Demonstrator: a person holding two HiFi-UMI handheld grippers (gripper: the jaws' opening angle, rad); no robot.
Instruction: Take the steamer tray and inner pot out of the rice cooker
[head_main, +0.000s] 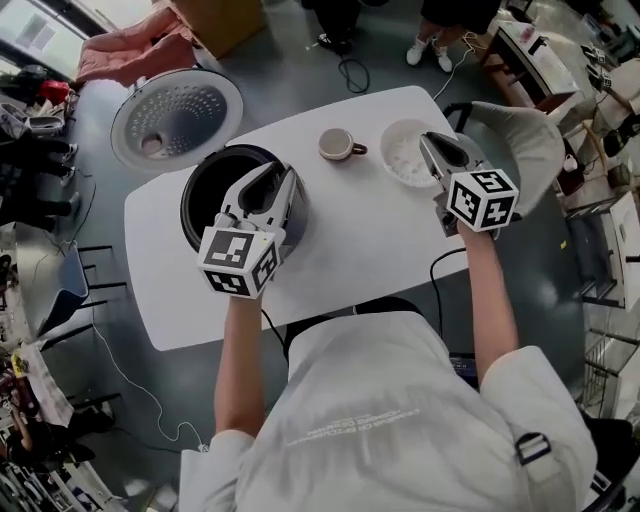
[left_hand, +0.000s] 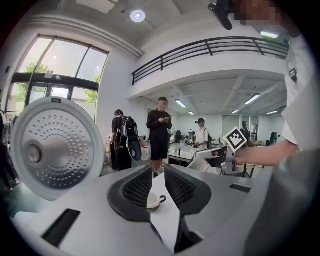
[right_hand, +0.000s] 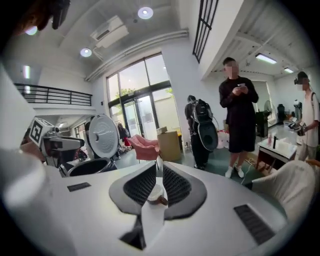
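The left gripper (head_main: 272, 176) hangs over the open rice cooker (head_main: 198, 195) at the left centre of the head view, its jaws a narrow gap apart with nothing between them; in its own view (left_hand: 157, 174) only the distant cup (left_hand: 154, 201) shows through the gap. The right gripper (head_main: 441, 142), in the frame's upper right, is narrower still, a thin slit with nothing held (right_hand: 160, 171). It hovers at the right edge of a round white tray (head_main: 403, 160) that sits on the white table (head_main: 360, 235), outside the cooker. The cup (head_main: 338, 145) stands between cooker and tray. The cooker's perforated lid (head_main: 175, 115) is swung open toward the upper left. What lies inside the dark cooker cannot be made out. Bystanders (right_hand: 238, 115) stand beyond the table.
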